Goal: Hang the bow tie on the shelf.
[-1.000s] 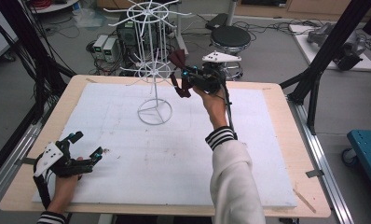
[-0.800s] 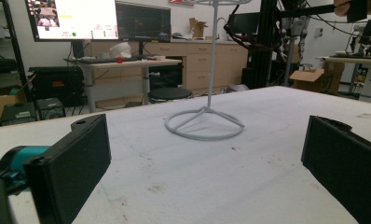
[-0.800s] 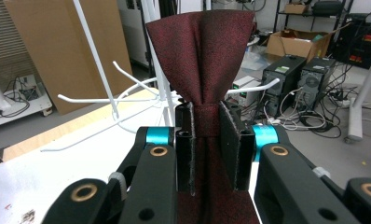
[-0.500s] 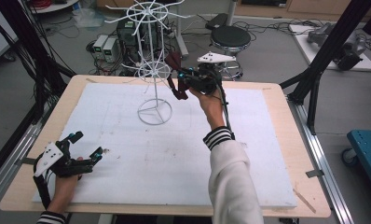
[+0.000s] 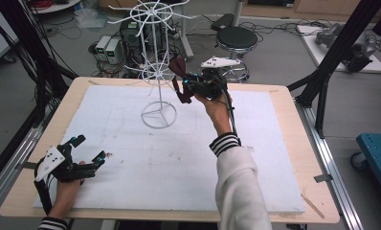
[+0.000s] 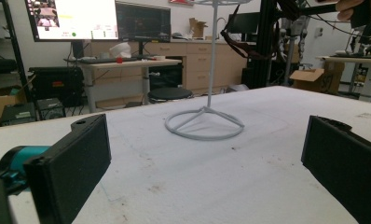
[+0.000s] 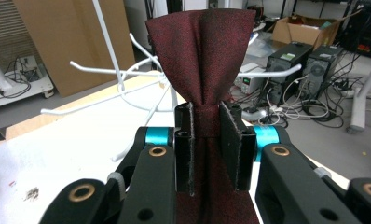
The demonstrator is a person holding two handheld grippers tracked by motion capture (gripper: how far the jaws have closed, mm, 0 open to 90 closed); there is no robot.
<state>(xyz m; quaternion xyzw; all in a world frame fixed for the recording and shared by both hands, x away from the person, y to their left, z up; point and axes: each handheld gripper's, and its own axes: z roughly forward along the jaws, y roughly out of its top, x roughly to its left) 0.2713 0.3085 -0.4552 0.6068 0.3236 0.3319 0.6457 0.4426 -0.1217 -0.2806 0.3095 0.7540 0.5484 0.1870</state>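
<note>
A dark red bow tie is pinched at its knot by my right gripper, which is shut on it. In the high view this right gripper holds the bow tie in the air right beside the lower ring of arms of the white wire rack. The rack's arms spread just behind the tie. My left gripper rests open on the white mat near the front left corner, nothing between its jaws. The rack's round base stands ahead of the left gripper.
The white mat covers most of the wooden table. A black stool, computer boxes and cables sit on the floor beyond the far edge. Black frame posts rise at the right and left.
My right gripper has carried the bow tie a little left and up, closer to the rack's lower arms. The left gripper has stayed still.
</note>
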